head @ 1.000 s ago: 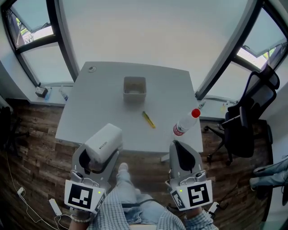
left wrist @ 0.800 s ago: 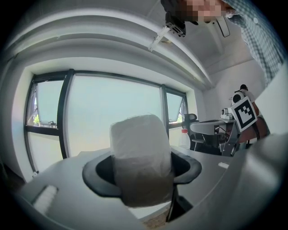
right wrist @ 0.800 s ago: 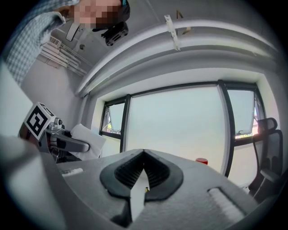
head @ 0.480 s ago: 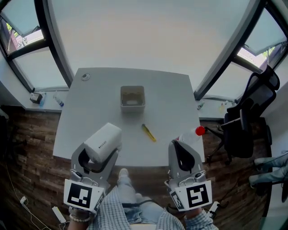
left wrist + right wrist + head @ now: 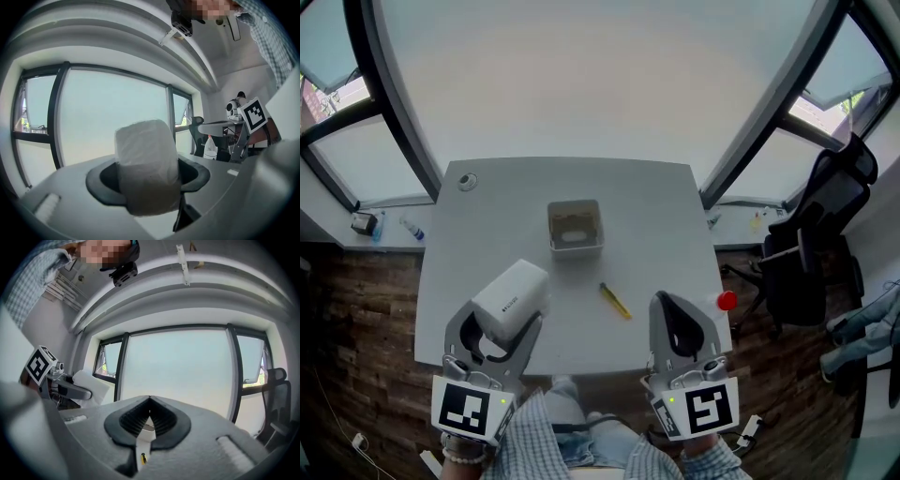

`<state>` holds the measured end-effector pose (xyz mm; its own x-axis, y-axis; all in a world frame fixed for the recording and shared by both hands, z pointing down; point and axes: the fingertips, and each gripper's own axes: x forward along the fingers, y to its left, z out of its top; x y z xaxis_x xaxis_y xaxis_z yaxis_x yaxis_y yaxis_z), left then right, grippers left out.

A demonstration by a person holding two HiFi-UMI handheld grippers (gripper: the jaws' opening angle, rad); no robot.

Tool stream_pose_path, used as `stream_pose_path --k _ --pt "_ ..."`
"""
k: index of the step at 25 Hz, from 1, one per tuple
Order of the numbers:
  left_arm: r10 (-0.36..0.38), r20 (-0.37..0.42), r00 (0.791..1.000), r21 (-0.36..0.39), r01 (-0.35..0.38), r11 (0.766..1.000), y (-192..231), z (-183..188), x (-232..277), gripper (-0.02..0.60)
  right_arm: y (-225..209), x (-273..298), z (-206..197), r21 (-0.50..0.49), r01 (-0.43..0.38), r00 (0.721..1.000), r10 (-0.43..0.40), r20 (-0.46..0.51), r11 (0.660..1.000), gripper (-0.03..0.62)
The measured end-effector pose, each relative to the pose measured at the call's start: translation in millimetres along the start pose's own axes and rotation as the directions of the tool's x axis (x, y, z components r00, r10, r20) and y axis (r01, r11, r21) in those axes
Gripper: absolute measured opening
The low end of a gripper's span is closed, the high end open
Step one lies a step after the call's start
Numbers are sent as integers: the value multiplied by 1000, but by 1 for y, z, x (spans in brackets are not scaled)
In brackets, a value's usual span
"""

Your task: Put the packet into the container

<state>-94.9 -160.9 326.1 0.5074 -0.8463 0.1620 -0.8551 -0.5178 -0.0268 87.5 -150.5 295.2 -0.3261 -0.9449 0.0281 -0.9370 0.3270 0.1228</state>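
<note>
My left gripper is shut on a white wrapped packet, held over the near left part of the grey table. In the left gripper view the packet fills the space between the black jaws of that gripper. An open grey container stands at the table's middle, beyond the packet. My right gripper is shut with nothing in it, above the near right edge. In the right gripper view the tips of that gripper meet, and the container shows through the gap.
A yellow pen lies between the grippers, nearer than the container. A red-capped bottle shows at the table's right edge beside the right gripper. A small round fitting sits at the far left corner. An office chair stands to the right.
Both grippers have moved forward from in front of the table to over its near edge, the packet still held. The bottle now sits mostly hidden beside the right gripper.
</note>
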Motion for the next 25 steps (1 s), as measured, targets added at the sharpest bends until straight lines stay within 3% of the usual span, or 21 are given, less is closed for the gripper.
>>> stream_pose_path --k 15,25 --pt "-104 -44 994 7 105 994 33 -13 41 293 -7 41 -6 -21 97 994 -98 -41 995 2" --pt "-89 -75 993 12 90 996 41 -15 71 293 -7 48 -8 -57 58 997 -61 -53 997 2"
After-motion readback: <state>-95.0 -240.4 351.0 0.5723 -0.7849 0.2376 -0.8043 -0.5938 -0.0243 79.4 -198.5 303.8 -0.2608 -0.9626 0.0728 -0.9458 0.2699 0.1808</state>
